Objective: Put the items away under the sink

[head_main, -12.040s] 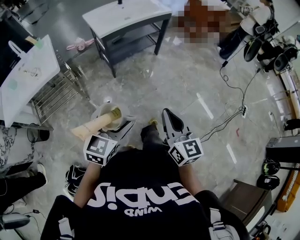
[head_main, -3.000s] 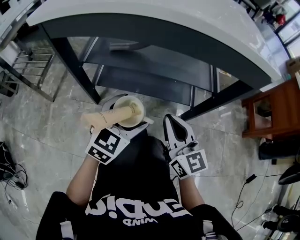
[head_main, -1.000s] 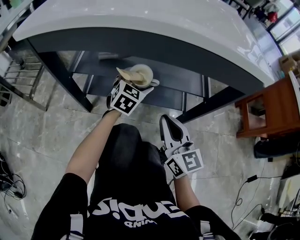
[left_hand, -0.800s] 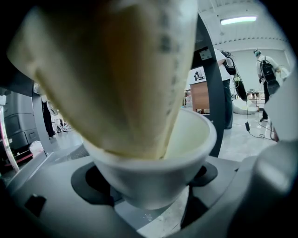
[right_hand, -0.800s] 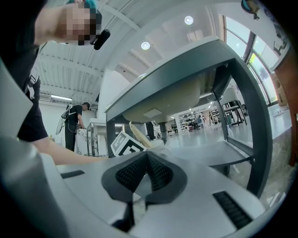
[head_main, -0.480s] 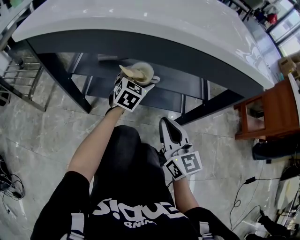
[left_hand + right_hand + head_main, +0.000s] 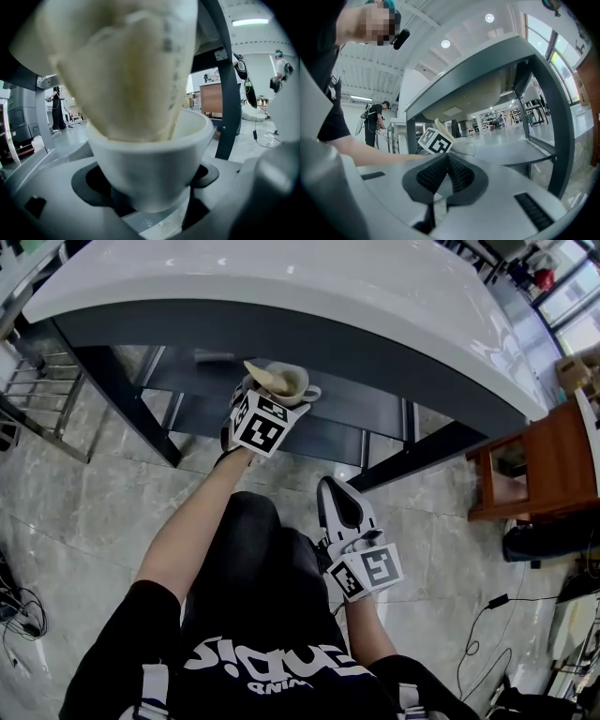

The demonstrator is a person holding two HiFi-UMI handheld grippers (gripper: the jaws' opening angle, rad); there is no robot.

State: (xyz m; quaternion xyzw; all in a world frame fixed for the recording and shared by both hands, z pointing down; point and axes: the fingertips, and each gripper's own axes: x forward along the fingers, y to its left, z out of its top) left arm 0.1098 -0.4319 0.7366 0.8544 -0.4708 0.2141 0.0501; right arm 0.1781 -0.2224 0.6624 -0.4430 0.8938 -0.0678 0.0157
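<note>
The beige tube (image 7: 126,79) standing in the white cup (image 7: 150,171) is blurred and cut off at the top edge.

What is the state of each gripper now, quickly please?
Left gripper: closed on the cup, which holds a tube.
Right gripper: closed, empty.
</note>
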